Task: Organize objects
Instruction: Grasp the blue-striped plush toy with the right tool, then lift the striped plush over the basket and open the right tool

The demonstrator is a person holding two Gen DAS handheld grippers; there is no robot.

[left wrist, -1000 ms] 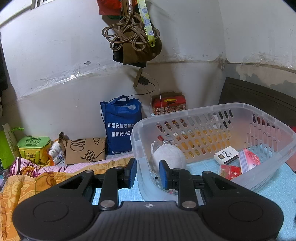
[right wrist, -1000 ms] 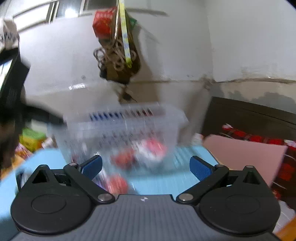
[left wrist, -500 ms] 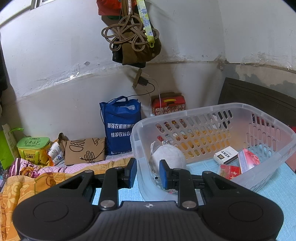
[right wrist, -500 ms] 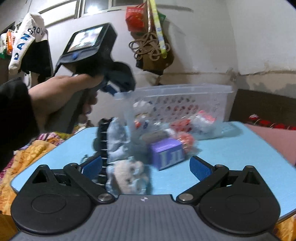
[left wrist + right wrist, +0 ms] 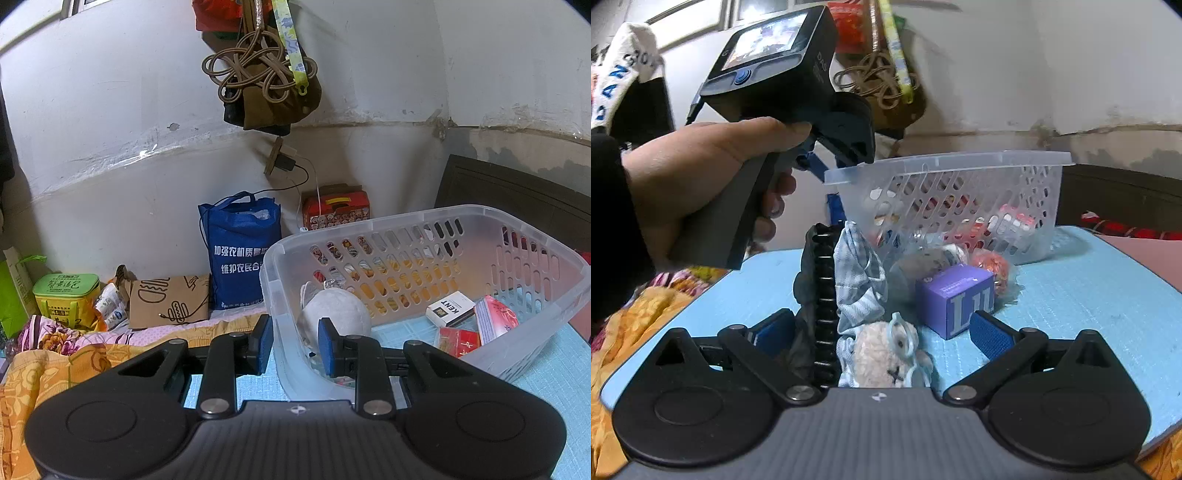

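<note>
A clear plastic basket (image 5: 524,236) stands tilted on the blue table (image 5: 554,373). My left gripper (image 5: 294,341) is shut on the basket's near wall and holds that side up. Inside lie a white round mask (image 5: 340,314), a KENT pack (image 5: 448,308) and red packs (image 5: 495,321). In the right wrist view the basket (image 5: 960,177) is behind a pile: a purple box (image 5: 956,299), a black comb-like clip (image 5: 823,295), striped blue cloth (image 5: 858,280) and a fuzzy beige item (image 5: 882,354). My right gripper (image 5: 882,336) is open around the fuzzy item and clip.
A blue tote bag (image 5: 240,251), a brown paper bag (image 5: 168,301), a green tub (image 5: 66,293) and a red tin (image 5: 336,205) stand by the wall. Bags and cord hang above (image 5: 262,74). Orange floral bedding (image 5: 48,365) lies left of the table.
My right gripper has swung left and down to the pile in front of the basket. My left gripper has kept its hold on the basket wall.
</note>
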